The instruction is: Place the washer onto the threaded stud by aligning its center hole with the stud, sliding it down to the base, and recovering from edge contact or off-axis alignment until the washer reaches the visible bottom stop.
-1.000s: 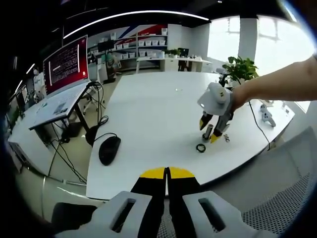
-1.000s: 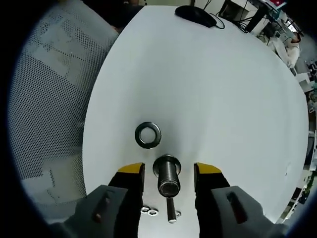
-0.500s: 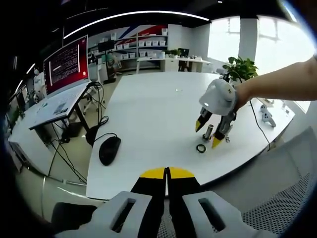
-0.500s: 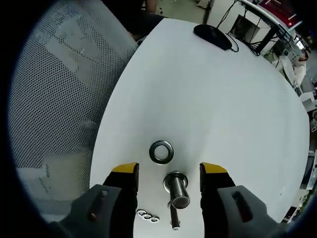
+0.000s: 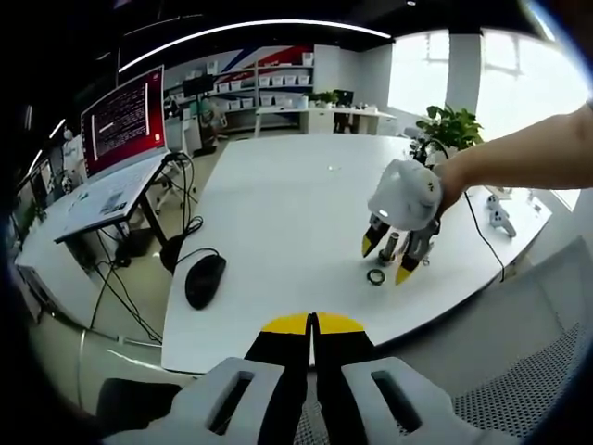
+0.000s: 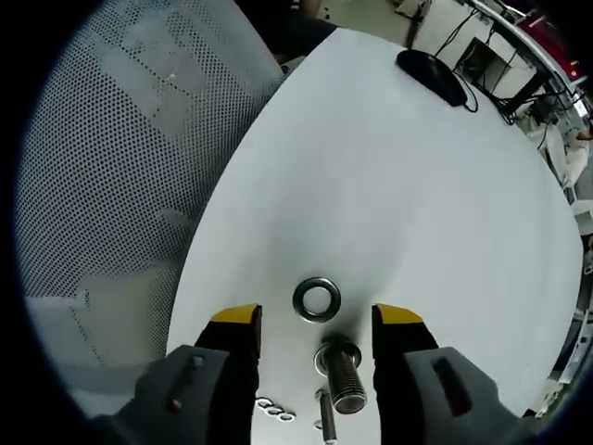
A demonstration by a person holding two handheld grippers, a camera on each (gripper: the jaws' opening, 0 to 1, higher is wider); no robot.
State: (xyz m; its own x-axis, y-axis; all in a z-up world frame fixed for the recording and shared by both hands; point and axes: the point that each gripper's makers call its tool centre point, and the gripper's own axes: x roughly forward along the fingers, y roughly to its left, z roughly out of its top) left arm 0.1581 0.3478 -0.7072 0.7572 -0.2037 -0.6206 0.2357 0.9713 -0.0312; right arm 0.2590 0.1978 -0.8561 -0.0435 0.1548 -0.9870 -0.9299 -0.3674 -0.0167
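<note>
The right claw [image 6: 316,320] is standing open above the white tabletop [image 6: 389,185], its jaws wide apart and gripping nothing. The washer [image 6: 317,299] is lying flat just at 12 o'clock of the threaded stud [image 6: 340,371]. The left claw [image 5: 312,324] is staying closed, holding nothing.
</note>
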